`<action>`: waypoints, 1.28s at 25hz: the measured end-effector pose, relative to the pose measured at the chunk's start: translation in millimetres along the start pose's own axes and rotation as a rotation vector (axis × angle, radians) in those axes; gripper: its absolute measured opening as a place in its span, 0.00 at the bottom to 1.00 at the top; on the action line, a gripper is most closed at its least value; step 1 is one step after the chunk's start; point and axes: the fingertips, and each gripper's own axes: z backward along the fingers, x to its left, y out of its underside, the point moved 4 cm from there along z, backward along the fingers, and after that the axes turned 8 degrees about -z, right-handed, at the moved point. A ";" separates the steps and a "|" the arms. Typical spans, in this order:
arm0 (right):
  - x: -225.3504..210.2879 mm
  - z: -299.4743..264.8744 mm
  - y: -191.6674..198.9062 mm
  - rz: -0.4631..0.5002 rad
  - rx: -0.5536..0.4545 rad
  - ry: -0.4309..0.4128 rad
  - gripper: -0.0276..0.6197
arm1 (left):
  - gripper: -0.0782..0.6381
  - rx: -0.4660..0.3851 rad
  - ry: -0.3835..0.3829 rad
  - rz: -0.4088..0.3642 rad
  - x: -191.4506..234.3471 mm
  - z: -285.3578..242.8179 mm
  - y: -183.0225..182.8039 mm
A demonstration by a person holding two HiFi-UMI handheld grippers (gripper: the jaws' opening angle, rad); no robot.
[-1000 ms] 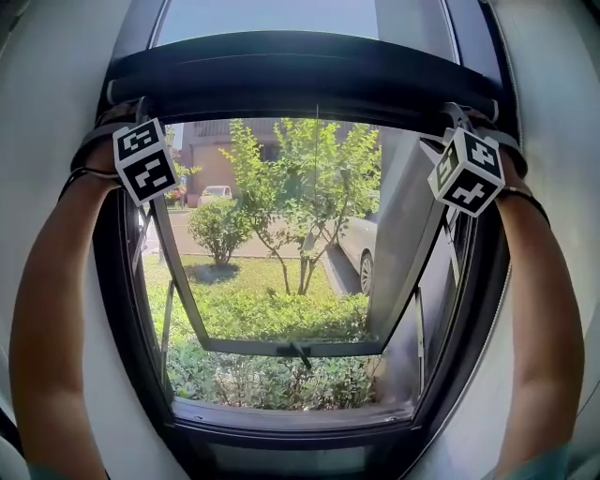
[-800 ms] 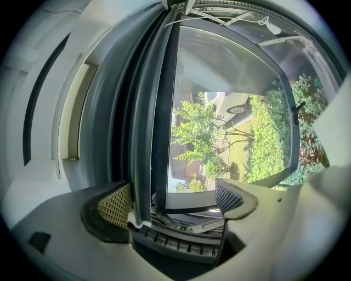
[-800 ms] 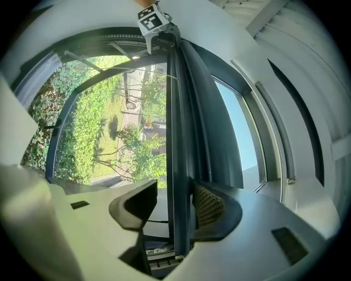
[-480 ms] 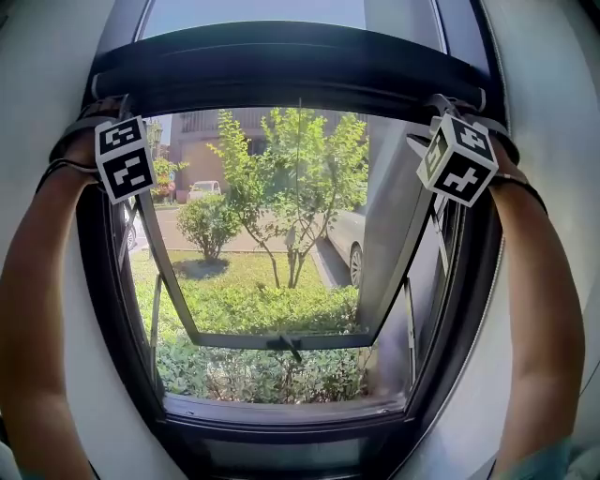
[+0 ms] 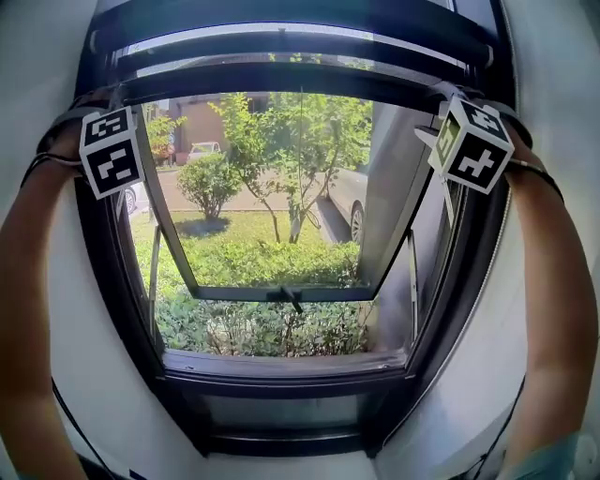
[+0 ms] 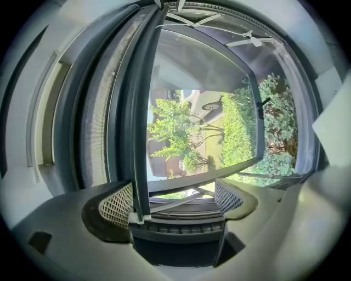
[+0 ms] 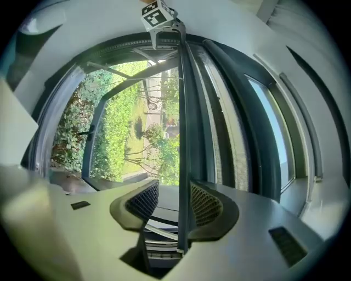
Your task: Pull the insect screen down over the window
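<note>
The insect screen's dark pull bar [image 5: 300, 77] runs across the top of the window, a short way below the cassette [image 5: 281, 14]. A narrow strip of mesh [image 5: 281, 54] shows between them. My left gripper [image 5: 105, 141] is at the bar's left end and my right gripper [image 5: 469, 139] at its right end. In the left gripper view the jaws [image 6: 173, 192] stand wide open, and the bar [image 6: 140, 110] rests against one pad [image 6: 118, 206]. In the right gripper view the gripper [image 7: 169, 200] is open with a narrower gap, and the bar [image 7: 182, 110] lies against one pad [image 7: 205, 206].
The glass sash [image 5: 281, 293] is tilted outward, with its handle [image 5: 292, 298] at the bottom middle. A dark window frame [image 5: 281, 370] and white reveal walls [image 5: 66, 356] close in on both sides. Garden shrubs, trees and a car lie outside.
The pull bar has come down away from the cassette, baring a strip of mesh above it. Both grippers have moved down with the bar.
</note>
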 end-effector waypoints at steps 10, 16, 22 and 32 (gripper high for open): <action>87.3 10.8 8.8 0.009 0.035 -0.178 0.29 | 0.75 -0.062 0.139 -0.030 -92.3 11.8 -7.1; 138.0 13.5 15.6 0.019 0.023 -0.245 0.28 | 0.75 -0.114 0.157 -0.071 -138.6 21.7 -21.3; 195.3 17.3 22.4 0.042 0.007 -0.316 0.27 | 0.75 -0.109 0.252 -0.099 -205.5 21.0 -20.4; 285.6 27.1 32.8 0.083 0.019 -0.450 0.27 | 0.75 -0.117 0.374 -0.136 -300.1 31.5 -28.7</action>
